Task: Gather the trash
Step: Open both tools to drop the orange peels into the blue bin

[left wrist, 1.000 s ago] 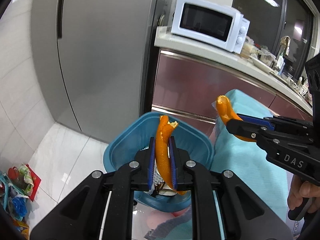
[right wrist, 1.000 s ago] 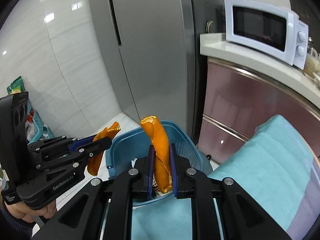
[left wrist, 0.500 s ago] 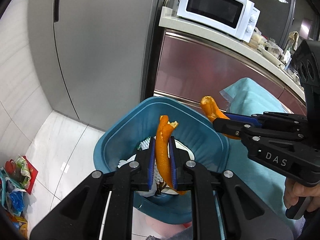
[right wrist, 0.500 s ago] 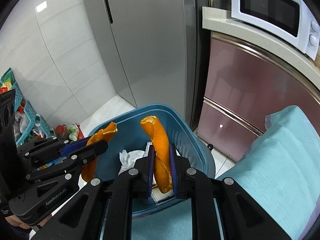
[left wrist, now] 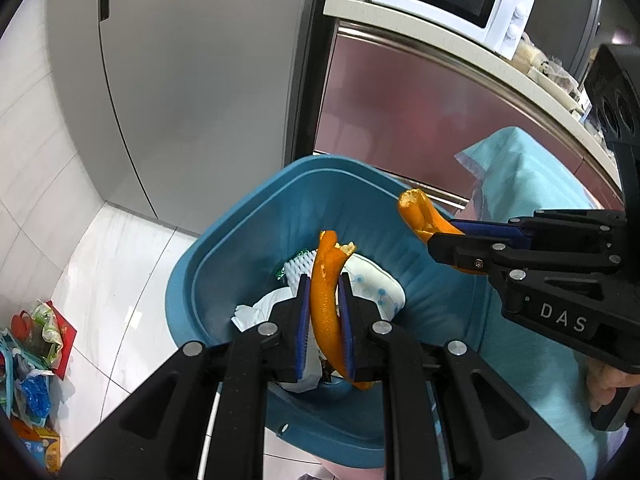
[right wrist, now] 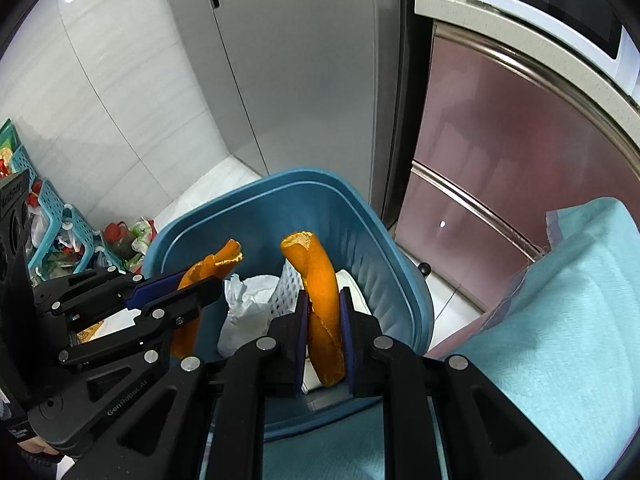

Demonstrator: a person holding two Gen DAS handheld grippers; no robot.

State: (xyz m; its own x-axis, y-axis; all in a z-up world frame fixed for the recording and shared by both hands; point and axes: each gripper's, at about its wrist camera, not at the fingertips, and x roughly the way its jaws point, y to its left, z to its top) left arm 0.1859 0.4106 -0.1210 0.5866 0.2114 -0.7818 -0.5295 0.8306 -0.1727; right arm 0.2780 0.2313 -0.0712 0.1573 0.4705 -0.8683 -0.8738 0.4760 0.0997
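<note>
1. Left gripper (left wrist: 325, 320) — clamped on a curled orange peel strip (left wrist: 326, 280), blue pads pressed to both sides; peel now hanging over the mouth of the blue trash bin (left wrist: 188, 280).
2. Right gripper (right wrist: 323, 332) — likewise closed tight on a second orange peel (right wrist: 320, 300), also poised above the bin opening, close beside the left one.
3. Change from a second ago: both grippers lower and tipped further downward; bin larger in both views, rim now ringing the peels rather than sitting behind them.
4. Unchanged: grip on each peel, neither one slipped or turned.
5. Bin contents: crumpled white paper (right wrist: 244, 304), white foam netting (right wrist: 286, 292), more white waste beneath.
6. Bearing on task — carry judged complete, release over the bin judged next; nothing dropped yet.
7. Surroundings: teal cloth (right wrist: 560, 320) just beside the bin.
</note>
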